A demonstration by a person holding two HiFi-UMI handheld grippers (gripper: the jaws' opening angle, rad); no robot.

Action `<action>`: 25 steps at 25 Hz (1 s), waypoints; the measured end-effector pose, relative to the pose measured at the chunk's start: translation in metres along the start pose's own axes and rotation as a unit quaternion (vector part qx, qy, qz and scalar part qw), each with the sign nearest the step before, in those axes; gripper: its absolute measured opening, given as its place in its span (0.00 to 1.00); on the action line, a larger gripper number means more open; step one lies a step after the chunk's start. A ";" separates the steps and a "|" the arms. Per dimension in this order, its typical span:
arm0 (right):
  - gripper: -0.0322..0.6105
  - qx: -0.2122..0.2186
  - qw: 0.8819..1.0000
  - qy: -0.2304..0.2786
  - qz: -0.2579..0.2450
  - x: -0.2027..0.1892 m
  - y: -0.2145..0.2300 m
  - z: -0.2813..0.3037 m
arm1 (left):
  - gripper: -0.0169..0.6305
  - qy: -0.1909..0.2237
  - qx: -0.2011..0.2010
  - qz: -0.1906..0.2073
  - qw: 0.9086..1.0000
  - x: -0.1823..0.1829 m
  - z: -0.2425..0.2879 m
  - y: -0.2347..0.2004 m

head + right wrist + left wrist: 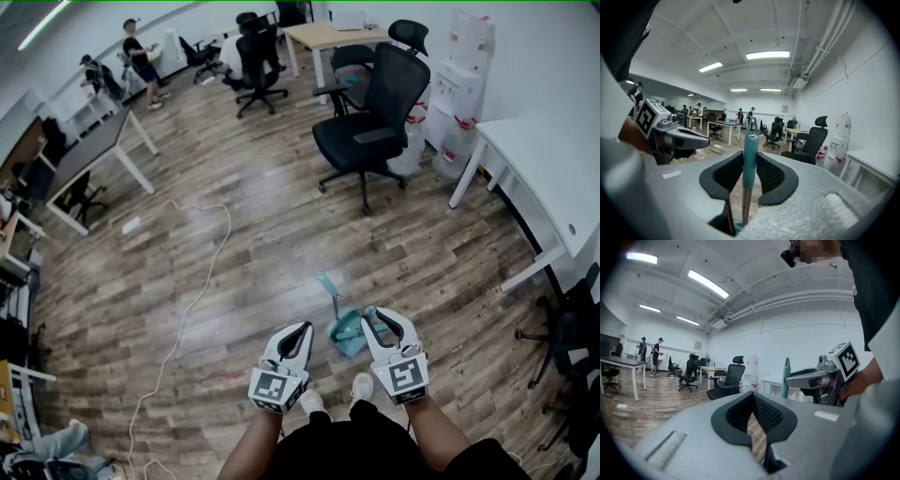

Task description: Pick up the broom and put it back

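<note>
The right tongs [374, 315] are clamped on the broom [750, 140]. Both pads press against the teal grip near its top, just under the hanging loop. The broom stands almost upright at the person's 12 o'clock, close in front of the shoes. Its shaft runs down to a teal head low over the wooden floor [234, 187]; I can't tell whether the head touches the boards. The left tongs [299, 329], at 11 o'clock beside it, are closed on nothing, with only a sliver of floor showing between the pads.

To my eye the pick-up is made and the carrying back is what remains. With a hold this high the head will want to swing, so I'd keep the handle vertical and walk it slowly. If it sways, the left tongs could steady the shaft lower down. The black office chair [370, 122] at 1 o'clock and the white cable [202, 281] trailing at 10 o'clock are the things to steer round. I'd hold the squeeze until the broom rests in its place.
</note>
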State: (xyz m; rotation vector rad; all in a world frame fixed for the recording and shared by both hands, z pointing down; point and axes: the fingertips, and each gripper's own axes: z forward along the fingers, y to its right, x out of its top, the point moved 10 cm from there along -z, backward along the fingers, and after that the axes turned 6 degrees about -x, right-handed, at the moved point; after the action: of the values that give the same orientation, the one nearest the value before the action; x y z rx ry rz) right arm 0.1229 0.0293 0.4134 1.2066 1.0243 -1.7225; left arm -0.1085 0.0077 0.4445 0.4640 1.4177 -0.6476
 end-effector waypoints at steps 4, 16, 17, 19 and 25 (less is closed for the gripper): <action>0.20 0.001 1.000 -0.024 0.001 -0.021 0.001 0.002 | 0.05 -0.006 -0.005 0.001 1.000 -0.008 0.001 0.005; 0.19 0.002 0.997 -0.077 0.016 -0.067 0.006 0.005 | 0.05 -0.035 -0.011 -0.013 0.999 -0.029 0.009 0.010; 0.19 0.001 0.996 -0.083 0.017 -0.072 0.006 0.003 | 0.05 -0.043 -0.009 -0.014 0.999 -0.033 0.009 0.009; 0.19 -0.002 0.995 -0.095 0.019 -0.082 0.007 0.000 | 0.05 -0.056 -0.004 -0.021 0.998 -0.044 0.007 0.010; 0.19 0.007 0.992 -0.124 0.016 -0.110 0.006 -0.003 | 0.05 -0.084 0.004 -0.042 0.996 -0.063 0.000 0.012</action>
State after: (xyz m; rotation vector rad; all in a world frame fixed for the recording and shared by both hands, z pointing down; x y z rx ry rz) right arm 0.1563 0.0460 0.5174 0.9826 0.8402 -1.8046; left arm -0.1022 0.0253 0.5061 0.3499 1.2802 -0.7438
